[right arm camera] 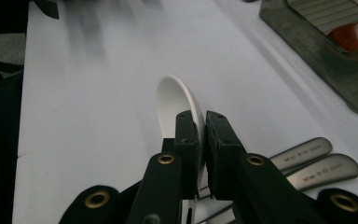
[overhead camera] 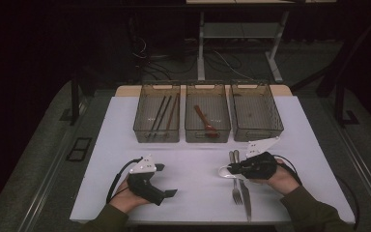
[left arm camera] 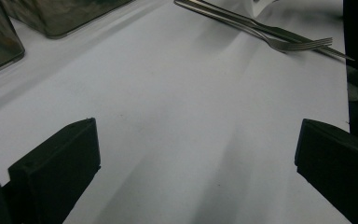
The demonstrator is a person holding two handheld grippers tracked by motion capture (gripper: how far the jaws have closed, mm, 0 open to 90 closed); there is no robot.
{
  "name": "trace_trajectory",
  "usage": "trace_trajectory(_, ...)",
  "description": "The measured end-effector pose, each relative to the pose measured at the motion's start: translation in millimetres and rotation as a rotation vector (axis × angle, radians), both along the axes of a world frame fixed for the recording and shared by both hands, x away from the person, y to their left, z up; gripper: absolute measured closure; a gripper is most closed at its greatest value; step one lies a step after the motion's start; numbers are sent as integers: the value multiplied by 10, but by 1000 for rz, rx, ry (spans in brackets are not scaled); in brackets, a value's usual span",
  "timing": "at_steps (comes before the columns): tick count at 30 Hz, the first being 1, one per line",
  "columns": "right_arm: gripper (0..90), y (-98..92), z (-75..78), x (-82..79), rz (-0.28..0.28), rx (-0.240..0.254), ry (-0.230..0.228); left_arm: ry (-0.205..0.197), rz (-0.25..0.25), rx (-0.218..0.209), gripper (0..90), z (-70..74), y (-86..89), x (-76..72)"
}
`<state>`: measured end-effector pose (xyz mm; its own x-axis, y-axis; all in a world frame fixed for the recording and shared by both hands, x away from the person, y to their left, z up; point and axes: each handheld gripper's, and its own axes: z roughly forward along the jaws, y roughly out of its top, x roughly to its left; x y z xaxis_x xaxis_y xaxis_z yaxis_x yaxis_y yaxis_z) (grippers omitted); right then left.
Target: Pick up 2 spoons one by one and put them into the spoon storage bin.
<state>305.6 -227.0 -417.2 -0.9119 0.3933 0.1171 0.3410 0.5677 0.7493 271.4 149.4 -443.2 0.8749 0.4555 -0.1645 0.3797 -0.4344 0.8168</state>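
White spoon [right arm camera: 177, 100] pinched by right hand-held gripper [right arm camera: 201, 122].
Light, stiff, slippery; grip its handle. Left hand-held gripper [left arm camera: 196, 154], at 9 o'clock, gapes empty.

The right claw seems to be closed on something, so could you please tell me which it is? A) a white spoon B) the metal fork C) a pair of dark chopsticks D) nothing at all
A: in the right gripper view the right claw has its jaws pressed onto the white spoon, while the fork lies on the table beside it.
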Motion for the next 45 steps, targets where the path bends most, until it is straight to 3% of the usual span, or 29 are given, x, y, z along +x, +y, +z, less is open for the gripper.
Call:
trace_trajectory(11,837,-28,94,121,-80,28,-22,-5,0,-1,0,6,2,1)
trace_trajectory(31,837,20,451,569,-198,97,-84,-2,3,-6,0,2,10,-1)
trace_trajectory(38,837,120,622,741,-211,128,-121,3,0,-11,0,-3,6,6)
trace_trajectory(45,838,301,722,984,-223,117,-129,5,1,-18,0,-3,14,11)
